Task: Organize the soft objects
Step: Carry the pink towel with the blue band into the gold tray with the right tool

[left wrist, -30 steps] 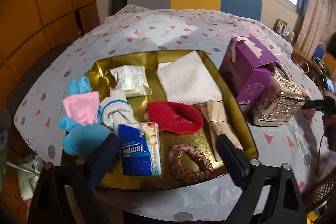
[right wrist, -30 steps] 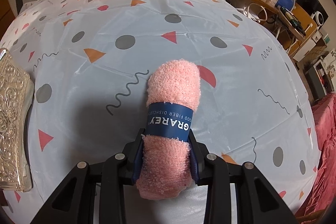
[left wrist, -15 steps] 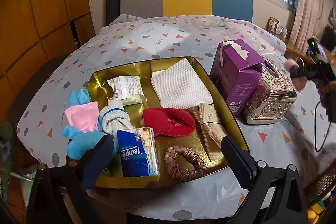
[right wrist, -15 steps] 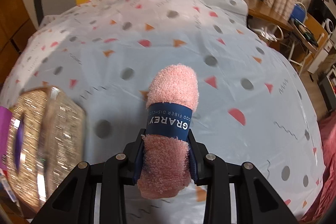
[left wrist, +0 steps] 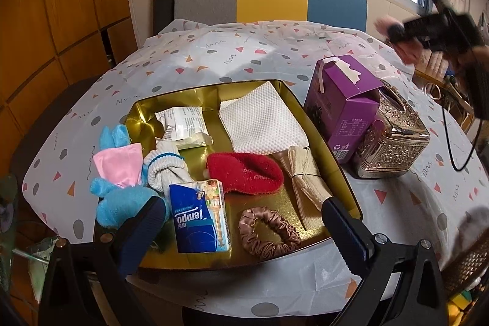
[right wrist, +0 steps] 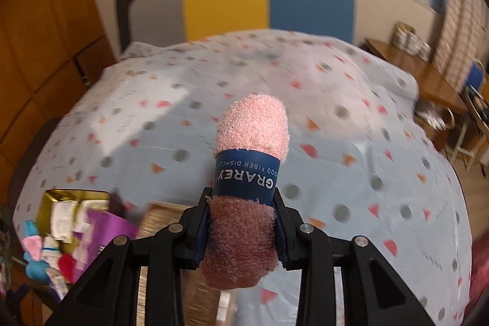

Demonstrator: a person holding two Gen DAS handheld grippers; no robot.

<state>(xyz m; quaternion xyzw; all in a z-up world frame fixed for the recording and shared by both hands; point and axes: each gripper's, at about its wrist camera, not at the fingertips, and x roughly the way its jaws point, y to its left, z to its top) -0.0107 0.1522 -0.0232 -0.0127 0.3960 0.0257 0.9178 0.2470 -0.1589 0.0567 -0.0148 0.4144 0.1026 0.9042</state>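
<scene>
Right wrist view: a pink rolled cloth (right wrist: 244, 222) with a dark blue paper band is clamped between the pads of the right hand-held gripper (right wrist: 241, 229), raised clear above the bench (right wrist: 382, 173).
Cloth look: fluffy, cylindrical, its rounded far end projecting beyond the fingers; "GRAREY" is printed on the band.
Left wrist view: the left hand-held gripper (left wrist: 241, 229) is held with jaws wide apart and nothing between them, above the near edge of the gold tray (left wrist: 321, 139).
Tray contents: a red cloth (left wrist: 244, 173), a white textured cloth (left wrist: 262, 122), a tissue pack (left wrist: 198, 216) and a scrunchie (left wrist: 269, 231) are laid inside.
Right edge: a purple box (left wrist: 345, 109) and an ornate metal box (left wrist: 394, 142) are set just beside the tray.
Open room: bare patterned tablecloth is seen beyond the tray's far rim.
</scene>
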